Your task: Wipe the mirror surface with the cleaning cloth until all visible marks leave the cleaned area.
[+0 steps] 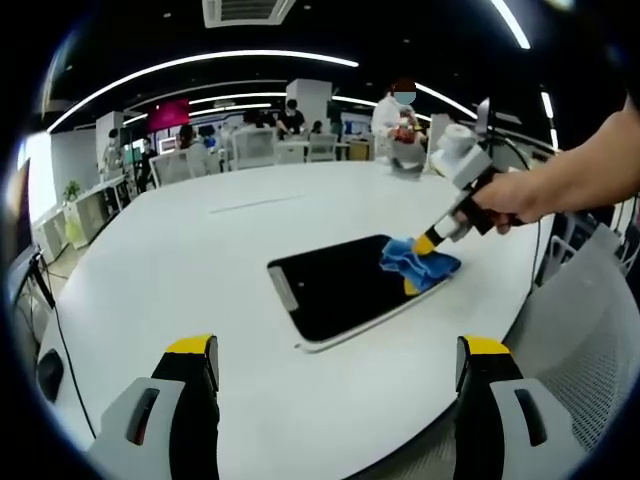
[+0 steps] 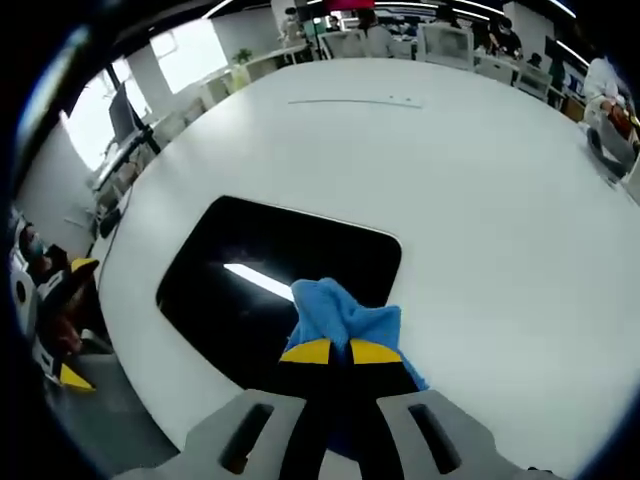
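A dark rectangular mirror (image 1: 335, 285) with a pale rim lies flat on the white table (image 1: 200, 270). In the right gripper view the mirror (image 2: 250, 255) reflects a ceiling light strip. My right gripper (image 2: 333, 351) is shut on a blue cleaning cloth (image 2: 345, 315) and presses it onto the mirror's near edge. In the left gripper view that right gripper (image 1: 420, 262) comes in from the right, held by a hand, with the cloth (image 1: 415, 262) at the mirror's right end. My left gripper (image 1: 338, 360) hangs open above the table's near side, short of the mirror, nothing between its jaws.
A grey mesh chair back (image 1: 590, 330) stands at the table's right edge. A dark bowl-like object (image 1: 405, 160) sits at the far side of the table. People and desks fill the office beyond. A thin line (image 2: 355, 101) runs across the far tabletop.
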A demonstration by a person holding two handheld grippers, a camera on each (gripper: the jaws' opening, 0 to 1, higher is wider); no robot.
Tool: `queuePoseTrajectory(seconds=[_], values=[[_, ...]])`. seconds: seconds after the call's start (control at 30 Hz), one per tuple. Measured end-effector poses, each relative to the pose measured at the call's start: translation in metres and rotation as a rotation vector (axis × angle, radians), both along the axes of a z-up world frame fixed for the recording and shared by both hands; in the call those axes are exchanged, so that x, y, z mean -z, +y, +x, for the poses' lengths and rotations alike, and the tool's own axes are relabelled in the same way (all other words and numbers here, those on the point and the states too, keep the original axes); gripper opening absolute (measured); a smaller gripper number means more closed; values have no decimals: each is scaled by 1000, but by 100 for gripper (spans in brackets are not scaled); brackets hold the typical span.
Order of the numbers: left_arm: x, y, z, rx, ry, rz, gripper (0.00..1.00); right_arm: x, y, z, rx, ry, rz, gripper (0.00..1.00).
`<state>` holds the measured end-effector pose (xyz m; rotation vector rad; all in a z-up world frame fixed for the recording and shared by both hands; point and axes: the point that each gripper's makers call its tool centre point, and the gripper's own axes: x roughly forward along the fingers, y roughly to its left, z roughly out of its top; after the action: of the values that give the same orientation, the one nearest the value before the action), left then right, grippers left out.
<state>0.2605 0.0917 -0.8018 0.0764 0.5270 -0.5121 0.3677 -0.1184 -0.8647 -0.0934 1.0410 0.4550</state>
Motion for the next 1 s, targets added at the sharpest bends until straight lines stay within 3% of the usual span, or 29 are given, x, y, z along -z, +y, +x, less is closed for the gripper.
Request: queuePoseTrajectory(seconds=[1.0], values=[[-1, -1, 0, 3, 3, 1, 99, 0, -2, -27, 23, 37, 12, 0]])
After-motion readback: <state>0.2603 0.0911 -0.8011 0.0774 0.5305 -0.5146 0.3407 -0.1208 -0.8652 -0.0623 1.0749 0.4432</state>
